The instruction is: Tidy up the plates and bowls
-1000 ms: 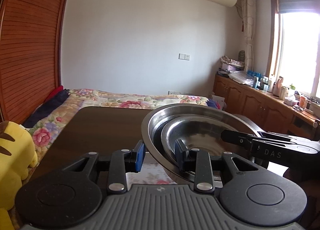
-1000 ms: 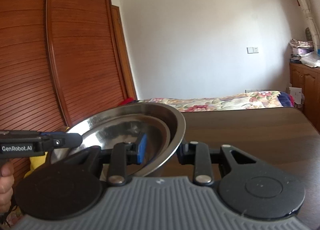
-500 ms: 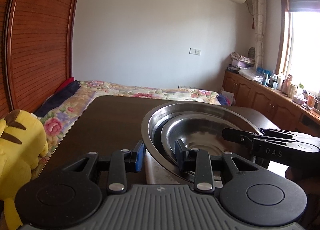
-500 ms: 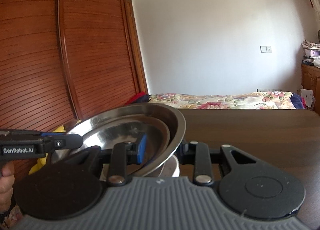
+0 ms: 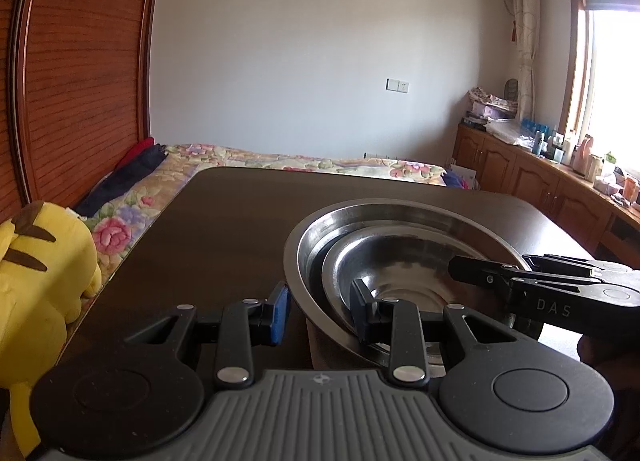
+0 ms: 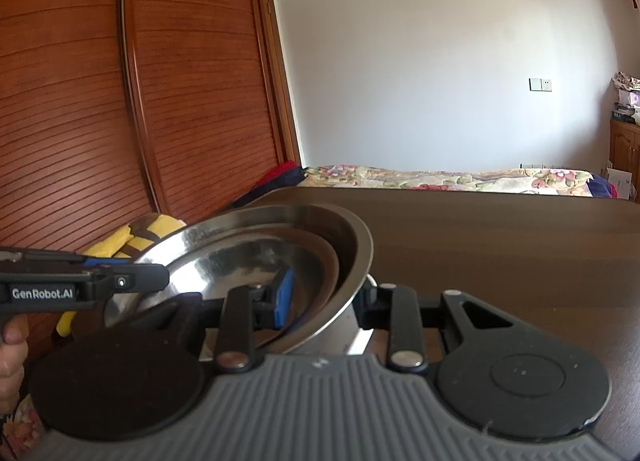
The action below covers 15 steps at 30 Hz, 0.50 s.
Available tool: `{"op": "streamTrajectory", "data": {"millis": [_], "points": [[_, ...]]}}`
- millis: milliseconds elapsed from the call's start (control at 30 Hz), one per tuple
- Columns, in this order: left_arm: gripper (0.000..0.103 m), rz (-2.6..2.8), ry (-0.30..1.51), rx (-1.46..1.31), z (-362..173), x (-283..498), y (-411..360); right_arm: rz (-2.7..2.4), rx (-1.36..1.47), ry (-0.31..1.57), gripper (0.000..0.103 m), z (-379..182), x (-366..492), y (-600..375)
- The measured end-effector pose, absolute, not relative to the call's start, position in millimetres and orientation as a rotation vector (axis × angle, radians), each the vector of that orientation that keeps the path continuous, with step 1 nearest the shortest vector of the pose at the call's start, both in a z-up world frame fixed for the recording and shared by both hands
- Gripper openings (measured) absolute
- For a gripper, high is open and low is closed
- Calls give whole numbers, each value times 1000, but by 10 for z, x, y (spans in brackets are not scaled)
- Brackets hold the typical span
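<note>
You have lowered the nested steel bowls (image 5: 400,261) toward the dark desk (image 5: 224,229), your left tongs (image 5: 320,311) and right tongs (image 6: 324,297) each still clamped on opposite rims, so setting the stack down looks close.
</note>
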<state>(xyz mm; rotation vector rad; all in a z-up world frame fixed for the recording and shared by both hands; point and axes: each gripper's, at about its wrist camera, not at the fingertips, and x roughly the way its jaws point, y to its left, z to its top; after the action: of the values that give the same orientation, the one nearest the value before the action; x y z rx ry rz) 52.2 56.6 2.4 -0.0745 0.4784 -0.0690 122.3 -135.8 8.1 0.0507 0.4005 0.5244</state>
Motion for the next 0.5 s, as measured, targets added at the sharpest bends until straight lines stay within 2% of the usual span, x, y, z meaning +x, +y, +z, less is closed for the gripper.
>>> {"op": "streamTrajectory", "data": {"millis": [433, 500], "points": [[61, -74, 479, -68, 19, 519, 560, 525, 62, 422, 34, 45, 1246, -1322], [65, -74, 479, -70, 24, 521, 562, 527, 62, 424, 36, 42, 1258, -1310]]}}
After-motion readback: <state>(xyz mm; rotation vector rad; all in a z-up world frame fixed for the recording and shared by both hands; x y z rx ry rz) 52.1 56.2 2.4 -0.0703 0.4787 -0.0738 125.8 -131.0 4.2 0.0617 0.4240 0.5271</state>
